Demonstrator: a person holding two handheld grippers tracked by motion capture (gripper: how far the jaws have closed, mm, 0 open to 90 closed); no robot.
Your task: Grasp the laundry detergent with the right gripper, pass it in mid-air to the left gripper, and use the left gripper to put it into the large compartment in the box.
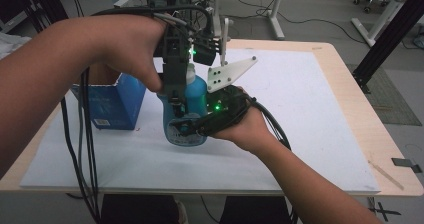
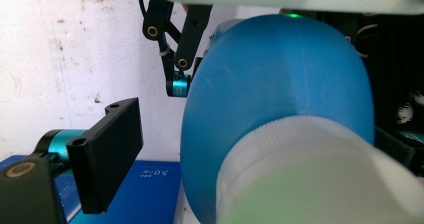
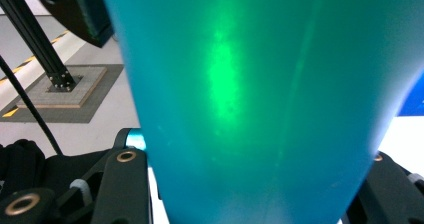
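A blue bottle [image 1: 197,91] with a white cap [image 1: 190,75] stands upright on the white mat [image 1: 310,134]. My right gripper [image 1: 187,129] comes in from the right and is shut on the bottle's lower body. In the right gripper view the bottle [image 3: 260,99] sits tight between both black fingers [image 3: 125,184]. My left gripper [image 1: 181,84] reaches down from above over the cap. In the left gripper view the cap [image 2: 320,179] lies between the jaws. The left pad [image 2: 107,154] stands clear of the cap, and the other jaw is hidden behind it.
An open blue carton [image 1: 112,101] stands just left of the bottle. Black cables [image 1: 85,149] hang off the table's left front. The mat covers most of the wooden table [image 1: 360,109]. A black frame post [image 1: 390,34] rises at the far right.
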